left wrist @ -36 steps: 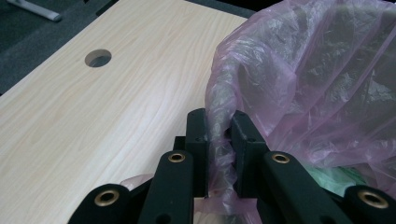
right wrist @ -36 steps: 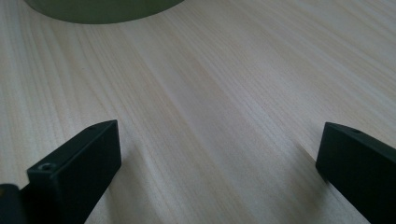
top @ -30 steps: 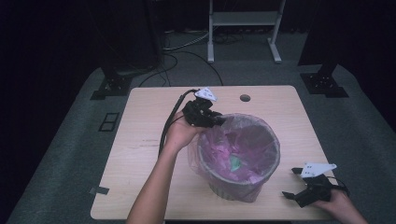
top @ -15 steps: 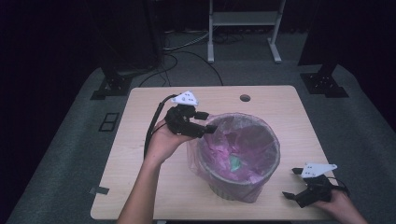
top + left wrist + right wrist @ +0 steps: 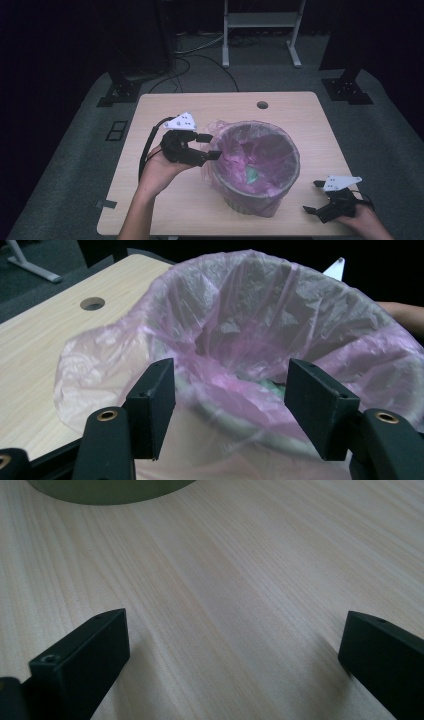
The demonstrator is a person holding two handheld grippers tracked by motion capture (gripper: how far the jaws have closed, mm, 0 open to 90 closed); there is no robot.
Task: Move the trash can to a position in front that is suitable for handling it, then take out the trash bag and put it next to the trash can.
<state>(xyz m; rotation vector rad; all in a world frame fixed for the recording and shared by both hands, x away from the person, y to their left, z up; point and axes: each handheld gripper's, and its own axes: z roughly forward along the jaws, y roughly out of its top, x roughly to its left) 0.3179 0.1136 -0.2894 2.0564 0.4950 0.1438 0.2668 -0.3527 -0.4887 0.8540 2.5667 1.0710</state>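
Here, view by view.

High view, bin: a round waste bin (image 5: 257,192) stands on the wooden tabletop (image 5: 280,107), toward its near right part, lined with a pink plastic bag (image 5: 260,150) whose edge folds out over the rim.
High view, inside the bag: a small green scrap (image 5: 251,173) lies low in the liner; what it is cannot be told.
High view, left gripper: the left gripper (image 5: 208,146) is held by the person's left hand (image 5: 160,170) just left of the bin, jaws apart and pointing at the bag's loose edge, close to it or brushing it.
High view, right gripper: the right gripper (image 5: 315,196) sits low at the near right corner of the tabletop, held by the right hand (image 5: 364,223), jaws apart, near the bin's base but not touching it.
High view, tabletop: a round cable hole (image 5: 262,105) lies beyond the bin, near the far edge.

Left gripper view, jaws: the two black jaws stand well apart with nothing between them.
Left gripper view, bag: the pink bag (image 5: 280,340) bulges just past the jaw tips, its rumpled rim open upward.
Left gripper view, tabletop: pale wood with the cable hole (image 5: 92,303) at upper left.

Right gripper view, jaws: spread wide, hovering low over bare wood grain (image 5: 240,580).
Right gripper view, bin: the curved base of the bin (image 5: 110,490) shows at the top edge, well ahead of the jaws.
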